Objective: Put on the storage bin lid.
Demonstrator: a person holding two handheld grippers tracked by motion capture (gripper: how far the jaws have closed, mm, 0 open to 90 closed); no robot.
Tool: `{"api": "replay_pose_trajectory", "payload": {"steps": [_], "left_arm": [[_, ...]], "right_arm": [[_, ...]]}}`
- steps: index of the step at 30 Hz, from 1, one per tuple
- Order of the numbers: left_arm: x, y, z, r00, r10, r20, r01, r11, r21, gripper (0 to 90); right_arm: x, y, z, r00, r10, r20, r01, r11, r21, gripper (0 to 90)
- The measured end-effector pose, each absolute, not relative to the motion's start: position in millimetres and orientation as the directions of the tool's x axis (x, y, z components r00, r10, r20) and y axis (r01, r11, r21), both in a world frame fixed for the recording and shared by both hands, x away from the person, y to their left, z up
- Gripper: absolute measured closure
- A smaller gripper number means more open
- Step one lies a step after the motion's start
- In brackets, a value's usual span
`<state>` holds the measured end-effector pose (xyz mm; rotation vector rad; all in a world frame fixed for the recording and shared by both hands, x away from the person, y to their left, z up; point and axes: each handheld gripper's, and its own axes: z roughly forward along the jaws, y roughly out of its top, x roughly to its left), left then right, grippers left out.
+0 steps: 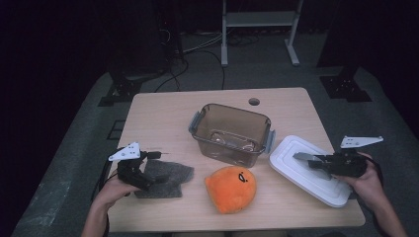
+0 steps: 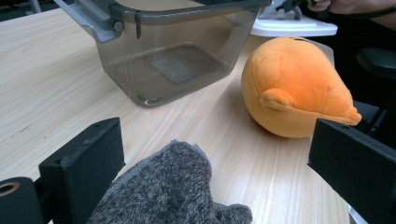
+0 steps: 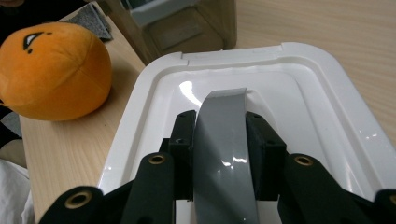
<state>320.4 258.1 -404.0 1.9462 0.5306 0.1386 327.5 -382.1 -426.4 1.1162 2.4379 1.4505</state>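
My left gripper (image 1: 154, 170) rests at the table's front left, jaws open on either side of a grey knitted cloth (image 1: 168, 177) that lies flat between them (image 2: 163, 186) without being pinched. An orange plush toy (image 1: 230, 188) sits at the front centre. Behind it stands a smoky transparent container (image 1: 230, 133) with grey side latches and no lid on it. At the right lies a white lid (image 1: 301, 177). My right gripper (image 1: 316, 163) is low over it, shut on a curved grey strip (image 3: 224, 149) whose far end meets the lid (image 3: 327, 107). I cannot tell whether the strip is fixed to the lid.
The wooden table (image 1: 163, 113) has a round cable hole (image 1: 254, 101) at its back edge. Bare wood lies behind the container and at the back left. Cables run over the dark floor beyond, where a white frame (image 1: 259, 19) stands.
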Motion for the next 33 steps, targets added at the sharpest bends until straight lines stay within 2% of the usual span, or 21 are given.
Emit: {"api": "replay_pose_trajectory", "payload": {"steps": [13,28,30,33], "left_arm": [[320.2,258.5,-404.0,0.895,0.423,-0.140,0.300,-0.341,0.891,2.9],[320.2,259.9,-403.1,0.897,0.420,-0.136,0.296,-0.344,0.891,2.9],[320.2,259.9,-402.9,0.897,0.420,-0.136,0.296,-0.343,0.891,2.9],[320.1,259.7,-402.8,0.898,0.418,-0.135,0.294,-0.344,0.892,2.9]], "right_arm": [[325.9,-373.9,-453.0,-0.715,0.626,0.311,0.569,0.263,0.779,65.8],[322.9,-369.4,-466.1,-0.708,0.618,0.342,0.592,0.255,0.764,65.9],[322.8,-369.7,-465.9,-0.706,0.620,0.342,0.594,0.255,0.763,65.6],[322.5,-370.4,-464.2,-0.703,0.621,0.347,0.594,0.244,0.767,60.5]]}}
